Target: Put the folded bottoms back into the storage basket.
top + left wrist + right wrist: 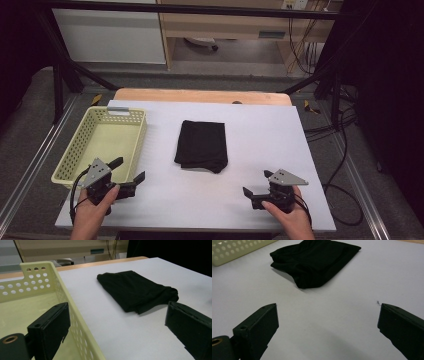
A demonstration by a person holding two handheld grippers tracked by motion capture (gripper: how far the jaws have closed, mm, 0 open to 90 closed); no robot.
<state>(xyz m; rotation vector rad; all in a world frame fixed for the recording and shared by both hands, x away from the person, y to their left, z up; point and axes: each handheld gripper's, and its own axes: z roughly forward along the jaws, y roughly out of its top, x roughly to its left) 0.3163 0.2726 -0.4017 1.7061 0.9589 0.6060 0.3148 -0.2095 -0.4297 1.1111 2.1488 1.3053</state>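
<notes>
Nothing started yet: folded black cloth (201, 145) lay mid-frame on the desk (260, 150), untouched; basket (80, 150) left, empty. Left gripper (129, 171) and right gripper (256, 183) low in frame, fingers spread wide apart.

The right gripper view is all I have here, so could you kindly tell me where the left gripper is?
Observer: The left gripper sits at the table's near left, with its jaws wide apart at the near right corner of the yellow basket.
Operator: Thank you. Is anything inside that basket?
Observer: No, its floor is bare in the high view.
Operator: And how does the black cloth lie relative to the basket?
Observer: It lies folded on the white table cover, to the right of the basket and apart from it, with both grippers nearer the person than the cloth.
</notes>
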